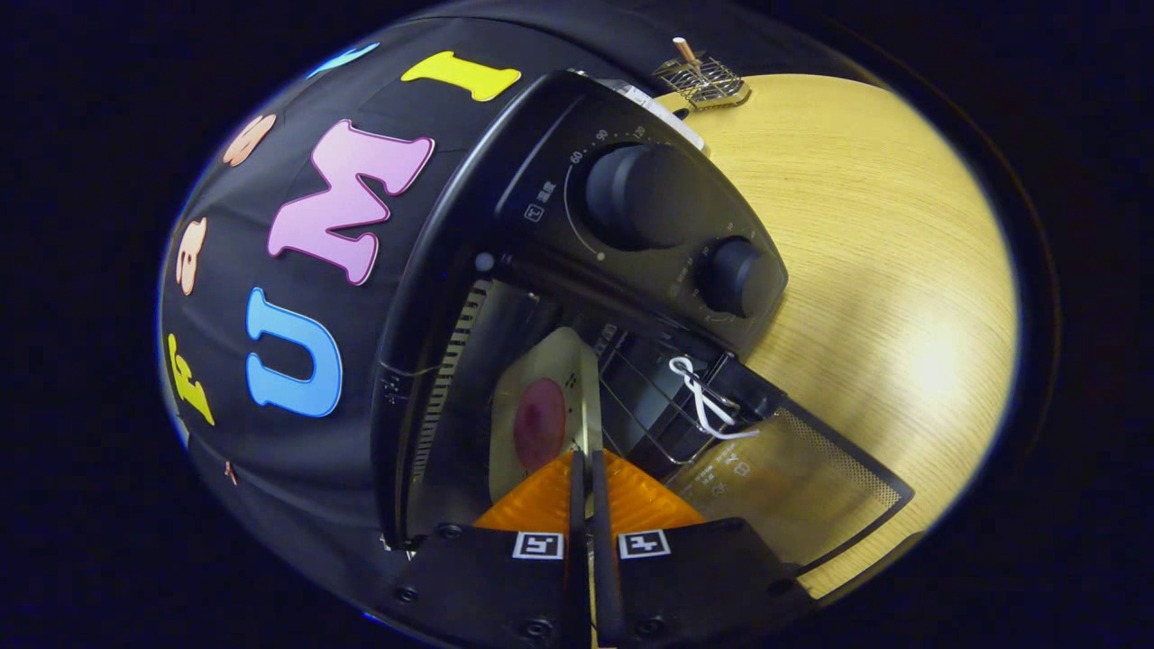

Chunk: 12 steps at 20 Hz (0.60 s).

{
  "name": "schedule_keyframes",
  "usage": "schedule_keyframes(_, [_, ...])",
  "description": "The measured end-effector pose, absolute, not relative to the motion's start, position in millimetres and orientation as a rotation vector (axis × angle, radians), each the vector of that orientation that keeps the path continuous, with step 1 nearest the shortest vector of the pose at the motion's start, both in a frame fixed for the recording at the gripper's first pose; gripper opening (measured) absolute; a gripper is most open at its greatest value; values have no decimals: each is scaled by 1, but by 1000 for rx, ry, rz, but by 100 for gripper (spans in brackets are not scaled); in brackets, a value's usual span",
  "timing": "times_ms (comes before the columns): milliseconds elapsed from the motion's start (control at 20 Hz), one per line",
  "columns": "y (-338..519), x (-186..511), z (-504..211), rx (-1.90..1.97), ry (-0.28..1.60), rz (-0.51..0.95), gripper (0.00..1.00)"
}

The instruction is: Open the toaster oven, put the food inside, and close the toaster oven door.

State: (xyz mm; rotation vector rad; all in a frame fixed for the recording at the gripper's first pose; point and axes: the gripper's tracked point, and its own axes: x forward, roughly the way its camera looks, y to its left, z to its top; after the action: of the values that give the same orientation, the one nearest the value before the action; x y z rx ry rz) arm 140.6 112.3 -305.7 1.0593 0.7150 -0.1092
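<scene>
my tongs [584,469] are closed on the rim of the plate [527,379], which carries the food [539,424] inside the toaster oven [577,270]. the oven door [793,487] hangs open to the right, over the wooden surface [883,270].

The tongs [586,469] cover the near edge of the plate [541,379] inside the toaster oven [622,261]. Its dial markings are too small to read. The small rack [701,79] on the worktop [883,270] is too distant to identify.
</scene>
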Motion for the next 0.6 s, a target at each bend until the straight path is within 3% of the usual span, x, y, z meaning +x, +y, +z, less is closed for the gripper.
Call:
schedule_keyframes(100, [120, 138, -305, 1066, 716, -92, 10])
schedule_keyframes(150, [123, 138, -300, 1074, 714, -75, 20])
schedule_keyframes(450, [133, 111, -281, 990, 722, -4, 98])
schedule_keyframes(600, [130, 78, -273, 898, 744, 28, 99])
